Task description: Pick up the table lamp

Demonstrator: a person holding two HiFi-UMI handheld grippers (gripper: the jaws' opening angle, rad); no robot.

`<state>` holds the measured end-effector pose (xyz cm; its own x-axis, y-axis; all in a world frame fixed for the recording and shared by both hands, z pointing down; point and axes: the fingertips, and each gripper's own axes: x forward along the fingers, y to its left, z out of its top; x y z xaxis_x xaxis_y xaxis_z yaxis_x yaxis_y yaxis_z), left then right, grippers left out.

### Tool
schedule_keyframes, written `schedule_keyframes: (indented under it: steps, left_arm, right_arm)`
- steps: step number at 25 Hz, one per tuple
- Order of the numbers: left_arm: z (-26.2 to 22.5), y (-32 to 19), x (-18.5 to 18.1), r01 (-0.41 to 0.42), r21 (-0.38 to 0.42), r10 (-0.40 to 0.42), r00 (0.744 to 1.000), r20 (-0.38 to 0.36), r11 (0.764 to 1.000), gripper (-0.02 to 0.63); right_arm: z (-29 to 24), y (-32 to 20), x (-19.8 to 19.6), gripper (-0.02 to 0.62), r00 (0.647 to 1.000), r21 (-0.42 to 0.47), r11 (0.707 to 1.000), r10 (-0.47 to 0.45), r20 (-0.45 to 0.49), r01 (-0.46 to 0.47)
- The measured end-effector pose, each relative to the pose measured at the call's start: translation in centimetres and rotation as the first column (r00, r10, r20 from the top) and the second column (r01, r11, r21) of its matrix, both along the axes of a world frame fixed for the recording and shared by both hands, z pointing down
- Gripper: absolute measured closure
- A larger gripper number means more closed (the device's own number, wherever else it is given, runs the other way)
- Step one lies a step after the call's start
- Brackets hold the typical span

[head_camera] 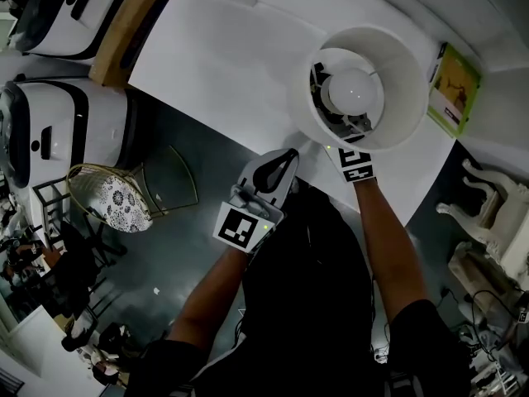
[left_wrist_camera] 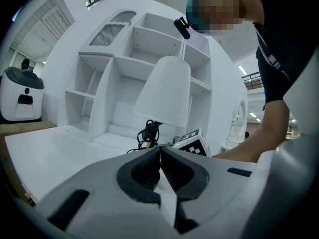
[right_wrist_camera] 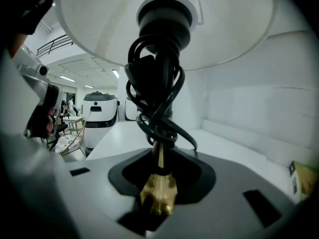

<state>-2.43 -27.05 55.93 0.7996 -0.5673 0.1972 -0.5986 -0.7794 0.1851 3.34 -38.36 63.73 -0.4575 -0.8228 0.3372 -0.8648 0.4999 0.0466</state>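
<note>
Table lamp (head_camera: 355, 89) is pinched at its stem (right_wrist_camera: 158, 195) by right gripper (right_wrist_camera: 159, 166); left gripper (left_wrist_camera: 160, 156) pressed together, empty; lifting is due next.

The table lamp (head_camera: 357, 89) is at the near edge of the table (head_camera: 223, 64), its stem between the jaws of my right gripper (right_wrist_camera: 159, 180), with my left gripper (head_camera: 281, 165) just left. A booklet (head_camera: 454, 89) lies to its right; shelves (left_wrist_camera: 114, 78) stand behind.

The table lamp (head_camera: 395, 64) stands upright at 1 o'clock in the head view, over the white bench (head_camera: 223, 64). It has a white cone-shaped shade, a round white bulb (head_camera: 354, 89) and a black socket. A black cord (right_wrist_camera: 154, 83) is wound round its slim brass stem (right_wrist_camera: 158, 185), which the right gripper (right_wrist_camera: 159, 156) clamps.
</note>
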Motion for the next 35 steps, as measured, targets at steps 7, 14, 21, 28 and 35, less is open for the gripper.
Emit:
schedule_keyframes:
  steps: [7, 14, 21, 28, 35]
  left_arm:
    - [-1.4, -0.5, 0.1, 0.029, -0.014, -0.029, 0.999, -0.03, 0.999, 0.586]
    - [-0.3, -0.8, -0.4, 0.031, -0.016, -0.031, 1.0, 0.007, 0.999, 0.586]
    - [-1.9, -1.2, -0.4, 0.049, -0.023, -0.049, 0.999, 0.008, 0.999, 0.587]
    - [-3.7, -1.2, -0.5, 0.065, -0.028, -0.066, 0.998, -0.013, 0.997, 0.586]
    - [-5.4, -2.1, -1.3, 0.11, -0.007, -0.11, 0.994, -0.022, 0.994, 0.586]
  right_arm:
    - [-0.8, 0.2, 0.0, 0.474, 1.0, -0.034, 0.999, -0.009, -0.01, 0.008]
    - [-1.7, 0.9, 0.1, 0.474, 1.0, -0.071, 0.997, -0.023, -0.011, 0.022]
    - [-3.2, 1.5, 0.6, 0.474, 0.999, -0.089, 0.995, -0.037, -0.006, 0.036]
    - [-4.8, 2.3, 1.0, 0.474, 0.999, -0.091, 0.995, -0.04, -0.015, 0.038]
    - [-7.0, 3.2, 1.3, 0.474, 0.999, -0.091, 0.995, -0.051, -0.017, 0.049]
